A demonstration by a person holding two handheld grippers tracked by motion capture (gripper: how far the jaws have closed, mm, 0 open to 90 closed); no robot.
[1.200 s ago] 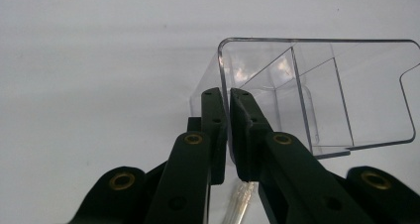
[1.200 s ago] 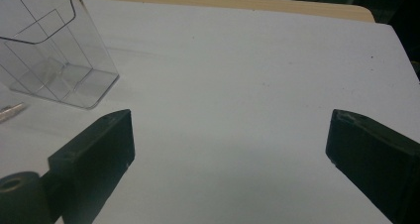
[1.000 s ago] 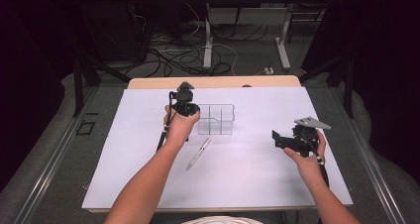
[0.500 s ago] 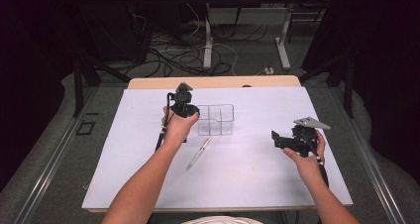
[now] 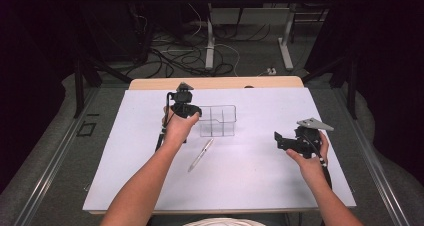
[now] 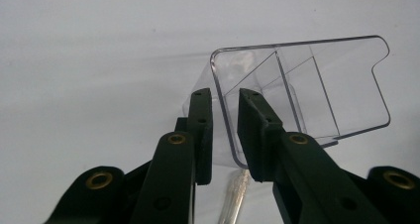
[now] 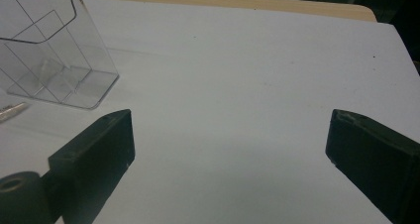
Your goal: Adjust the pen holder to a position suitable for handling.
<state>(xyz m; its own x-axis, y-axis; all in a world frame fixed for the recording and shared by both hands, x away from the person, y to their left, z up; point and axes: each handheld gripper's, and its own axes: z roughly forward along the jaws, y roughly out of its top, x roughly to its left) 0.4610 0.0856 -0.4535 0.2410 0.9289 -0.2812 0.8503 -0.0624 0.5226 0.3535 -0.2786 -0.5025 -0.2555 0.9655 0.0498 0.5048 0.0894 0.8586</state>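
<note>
Left gripper view: left gripper [image 6: 225, 130] jaws pinch clear box [image 6: 317, 90] wall; slick plastic may slip. Right gripper [image 7: 230, 144] wide, empty.

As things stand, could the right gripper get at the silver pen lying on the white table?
Probably yes: the right gripper is open, and bare table lies between it and the pen.

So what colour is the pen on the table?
Silver pen, seen best in the high view.

The right tool [image 5: 278, 139] has edged slightly left across the table [image 5: 260, 181].
</note>
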